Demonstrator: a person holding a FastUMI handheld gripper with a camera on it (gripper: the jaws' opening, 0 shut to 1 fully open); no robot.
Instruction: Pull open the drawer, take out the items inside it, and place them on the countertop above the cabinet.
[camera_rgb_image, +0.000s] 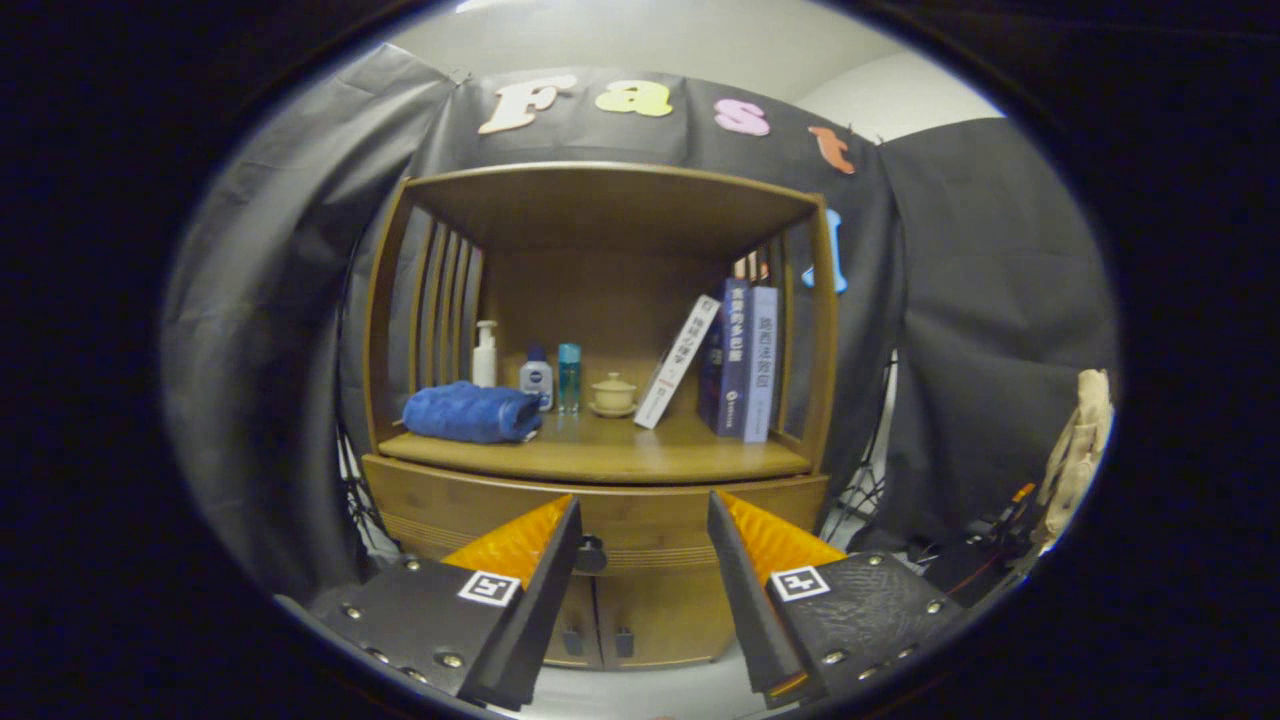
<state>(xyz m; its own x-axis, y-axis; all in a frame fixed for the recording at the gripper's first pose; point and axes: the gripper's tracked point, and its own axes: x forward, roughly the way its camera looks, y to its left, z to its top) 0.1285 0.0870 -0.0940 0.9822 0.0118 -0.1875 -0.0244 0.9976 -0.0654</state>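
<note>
- Wooden cabinet straight ahead of the gripper, well apart, nothing touched yet.
- Drawer is the wide front band just under the table; long axis runs left-right across the cabinet, still closed as far as I can judge.
- Knob sits on the drawer front, beyond the fingers and just inside the left fingertip, so off-centre to the left of the gap.
- Fingers spread wide, empty, pressing on nothing; drawer front shows through the gap between them.
- Judgement: next move needs a small shift left plus an approach forward to centre the knob between the fingers, then close and pull straight back, square to the drawer's long axis.
- Two lower doors sit below the drawer; don't confuse their small handles with the knob.
- Table already carries a towel, bottles, a lidded cup and books; free room looks to be front centre.
- Drawer contents hidden, can't tell what's inside.
</note>
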